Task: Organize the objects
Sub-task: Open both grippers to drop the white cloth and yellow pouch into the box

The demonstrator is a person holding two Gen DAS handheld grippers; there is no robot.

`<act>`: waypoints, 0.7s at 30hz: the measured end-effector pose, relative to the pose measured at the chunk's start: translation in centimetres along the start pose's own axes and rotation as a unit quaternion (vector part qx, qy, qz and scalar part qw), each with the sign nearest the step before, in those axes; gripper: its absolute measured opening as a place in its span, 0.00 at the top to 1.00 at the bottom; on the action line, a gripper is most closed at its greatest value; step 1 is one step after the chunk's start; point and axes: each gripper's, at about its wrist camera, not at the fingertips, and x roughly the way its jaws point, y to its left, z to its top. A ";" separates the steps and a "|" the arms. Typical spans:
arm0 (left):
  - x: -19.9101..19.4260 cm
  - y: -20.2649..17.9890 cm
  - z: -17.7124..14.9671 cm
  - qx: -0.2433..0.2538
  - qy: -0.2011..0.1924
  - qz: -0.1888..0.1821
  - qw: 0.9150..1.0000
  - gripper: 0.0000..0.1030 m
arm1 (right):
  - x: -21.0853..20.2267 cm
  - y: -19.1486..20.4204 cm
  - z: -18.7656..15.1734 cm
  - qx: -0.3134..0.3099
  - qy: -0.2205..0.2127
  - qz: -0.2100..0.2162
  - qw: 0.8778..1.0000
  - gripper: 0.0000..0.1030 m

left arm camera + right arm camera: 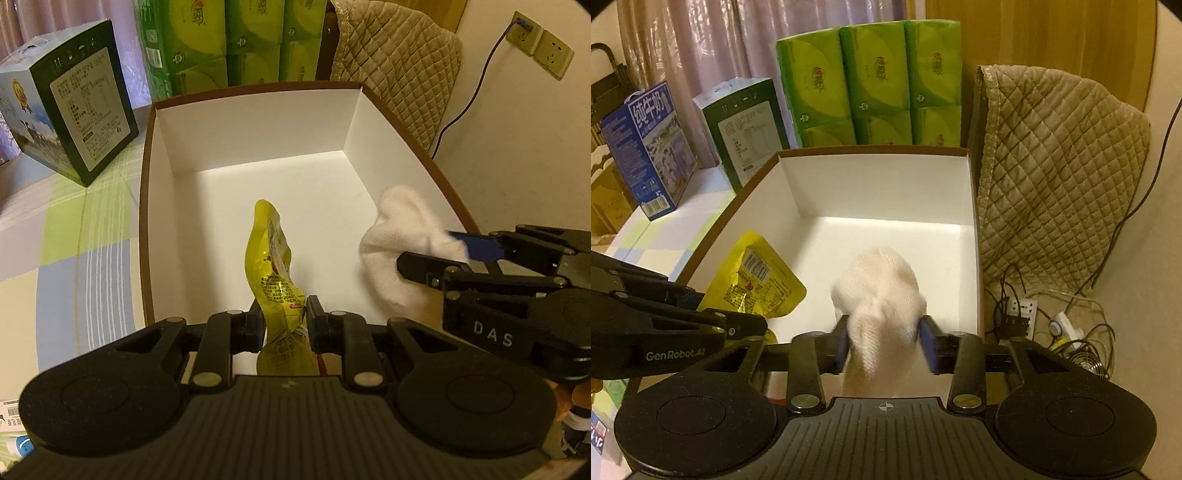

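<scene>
Left gripper (284, 319): jaws narrow, clamped on yellow snack pouch (275, 266) near its lower end, pouch standing up and curling over the near edge of the box (255, 122). Right gripper (882, 345): jaws pinching a white balled cloth, prob. a sock (882, 291), bulk of it bulging fwd past the pads (929, 343). Both loads held above the box's near half: pouch toward near-left, sock toward near-right wall. Neither seen touching the floor of the box; exact height not clear from either view.

Box: open top, white inside, brown rim, sitting on checked tablecloth (74, 229). Floor bare otherwise, back half and both far corners free.

Progress, as a judgement: early-to-mid. Two items picked and brought over the box, none released yet. Left to do: lower, open jaws, drop both, pull back. Sock soft, should fall clean; pouch floppy and slick, may tip flat or catch the near rim if let go too close to it.

Outward: green carton (79, 110) beyond box's left side near far-left of the cloth, blue milk carton (646, 147) further left, green tissue packs (871, 81) stacked behind the far wall, quilted cover (1052, 173) to the right. Whether those also need sorting: can't tell. Some packets at the cloth's near-left edge, too cropped to ID.
</scene>
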 end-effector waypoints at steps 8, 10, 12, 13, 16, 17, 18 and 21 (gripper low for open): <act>0.7 0.0 0.3 0.001 0.004 0.001 1.000 0.83 | -0.6 -0.4 0.2 0.009 -0.014 0.004 1.000 0.44; 0.8 0.0 0.4 0.002 0.004 0.000 1.000 0.83 | -0.7 -0.5 0.1 0.013 -0.012 0.003 1.000 0.44; 1.0 -0.1 0.5 0.003 0.004 -0.008 1.000 0.83 | -0.7 -0.7 0.0 0.018 -0.010 0.003 1.000 0.43; 0.9 -0.1 0.5 0.004 -0.001 -0.014 1.000 0.80 | -0.8 -0.7 -0.2 0.020 -0.010 0.003 1.000 0.43; 0.4 -0.3 0.7 0.013 -0.018 -0.024 0.999 0.54 | -1.2 -0.9 -0.3 0.023 -0.013 0.002 1.000 0.43; 0.1 -0.4 0.7 0.017 -0.023 -0.024 0.999 0.51 | -1.4 -0.9 -0.4 0.024 -0.014 0.003 1.000 0.43; 0.0 -0.4 0.8 0.020 -0.025 -0.023 0.999 0.51 | -1.6 -0.9 -0.4 0.025 -0.015 0.004 1.000 0.43; -0.5 -0.2 0.7 0.021 -0.026 -0.017 0.999 0.47 | -2.1 -0.9 -0.5 0.026 -0.018 0.007 0.999 0.42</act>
